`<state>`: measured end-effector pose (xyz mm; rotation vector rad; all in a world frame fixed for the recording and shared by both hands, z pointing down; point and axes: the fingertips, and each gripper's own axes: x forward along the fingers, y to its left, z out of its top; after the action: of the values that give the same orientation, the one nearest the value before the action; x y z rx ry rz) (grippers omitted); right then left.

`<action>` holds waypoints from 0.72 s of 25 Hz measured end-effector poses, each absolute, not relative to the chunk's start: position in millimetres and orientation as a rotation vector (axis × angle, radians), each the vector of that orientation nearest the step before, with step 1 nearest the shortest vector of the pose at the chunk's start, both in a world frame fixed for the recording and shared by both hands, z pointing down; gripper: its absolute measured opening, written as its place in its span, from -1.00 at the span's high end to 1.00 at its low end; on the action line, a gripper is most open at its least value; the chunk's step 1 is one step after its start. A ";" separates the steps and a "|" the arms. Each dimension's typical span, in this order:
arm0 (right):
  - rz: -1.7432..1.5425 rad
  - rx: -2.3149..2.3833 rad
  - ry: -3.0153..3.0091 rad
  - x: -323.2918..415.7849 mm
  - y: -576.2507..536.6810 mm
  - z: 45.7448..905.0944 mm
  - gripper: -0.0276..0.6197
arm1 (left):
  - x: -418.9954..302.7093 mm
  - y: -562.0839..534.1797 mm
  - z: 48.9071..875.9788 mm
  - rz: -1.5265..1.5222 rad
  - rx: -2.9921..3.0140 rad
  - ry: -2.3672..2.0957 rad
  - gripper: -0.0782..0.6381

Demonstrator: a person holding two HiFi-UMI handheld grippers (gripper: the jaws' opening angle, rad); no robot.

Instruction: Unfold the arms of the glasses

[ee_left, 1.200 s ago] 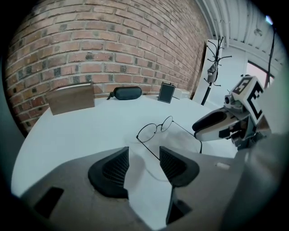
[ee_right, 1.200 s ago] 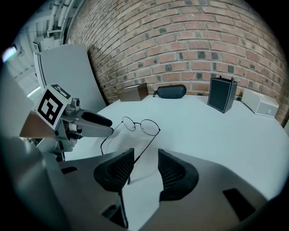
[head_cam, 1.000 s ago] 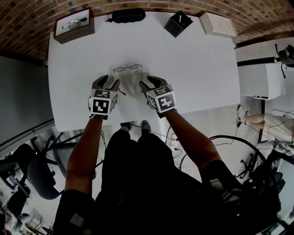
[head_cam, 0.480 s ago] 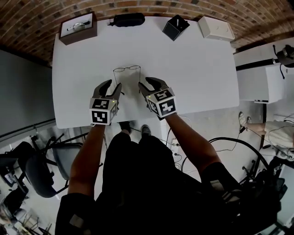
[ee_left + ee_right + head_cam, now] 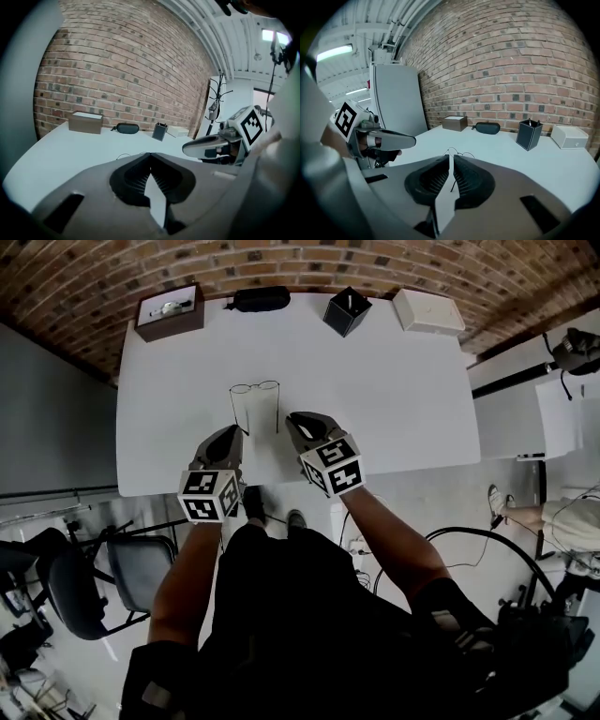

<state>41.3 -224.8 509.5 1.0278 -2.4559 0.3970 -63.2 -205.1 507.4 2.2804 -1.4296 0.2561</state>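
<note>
Glasses, thin-wired, light and easily bent, lie upper-centre on the tabletop, best pinched near a hinge; left tongs are together, right tongs have just been closing to a slit, both empty.

No word, number, brand or sign is showing clearly enough to be read on anything, the marker cubes on the left gripper and right gripper carrying only black-and-white square patterns.
</note>
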 end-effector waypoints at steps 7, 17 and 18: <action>0.441 1.023 -2.545 53.0 -195.6 474.5 0.86 | -42.0 -163.1 469.8 0.220 2.351 -1.411 0.75; 0.357 0.986 -2.592 74.9 -151.6 446.3 0.87 | -37.6 -109.4 442.7 0.137 2.239 -1.543 0.75; 0.361 0.986 -2.591 77.3 -148.0 445.0 0.87 | -37.3 -105.3 440.2 0.134 2.241 -1.553 0.75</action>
<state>77.3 -148.0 445.0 0.9859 -2.5907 0.3613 -37.3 -105.3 440.2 2.2413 -1.5529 0.1339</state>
